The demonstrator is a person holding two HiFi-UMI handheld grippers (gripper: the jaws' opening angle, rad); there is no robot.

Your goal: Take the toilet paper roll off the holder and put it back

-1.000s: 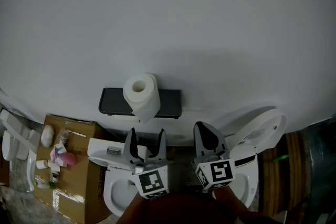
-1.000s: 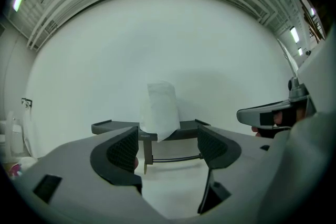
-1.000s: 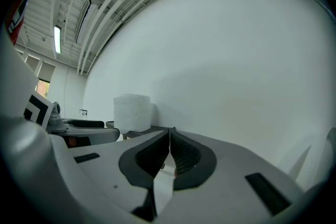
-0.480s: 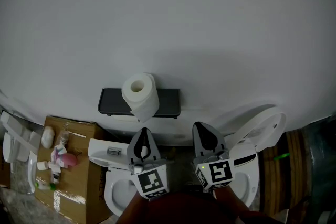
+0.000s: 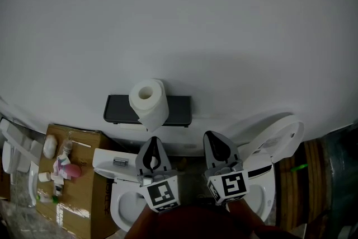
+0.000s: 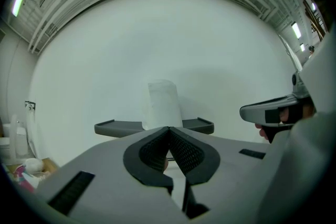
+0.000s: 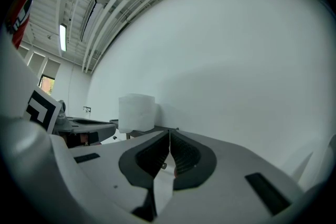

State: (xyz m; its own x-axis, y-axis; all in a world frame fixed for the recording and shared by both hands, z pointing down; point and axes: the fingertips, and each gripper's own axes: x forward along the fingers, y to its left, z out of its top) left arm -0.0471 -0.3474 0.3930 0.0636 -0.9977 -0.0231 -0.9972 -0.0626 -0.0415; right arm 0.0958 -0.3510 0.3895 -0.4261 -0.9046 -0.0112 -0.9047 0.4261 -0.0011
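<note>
While both pairs of jaws are pressed together with nothing between them, the toilet paper roll [image 5: 148, 102] sits on the dark holder [image 5: 179, 111] at the white wall [image 5: 179, 19], left of centre in the head view, with its core hole towards the camera. Whether a peg runs through it or it merely stands on the shelf, I cannot tell.

The left gripper [image 5: 152, 143] points at the roll from just below it in the frame. The right gripper [image 5: 215, 140] is beside it, further right, and neither touches the roll. This fits a roll waiting to come off as well as one already put back.

The risks are my own judgement. Closed jaws brought against the roll would only shove it, and it could tip off the holder. An open toilet bowl [image 5: 126, 198] lies directly beneath at the lower left, so a dropped roll would probably land there. Soft paper may also crush under a hard squeeze, or a loose tail may unwind.
</note>
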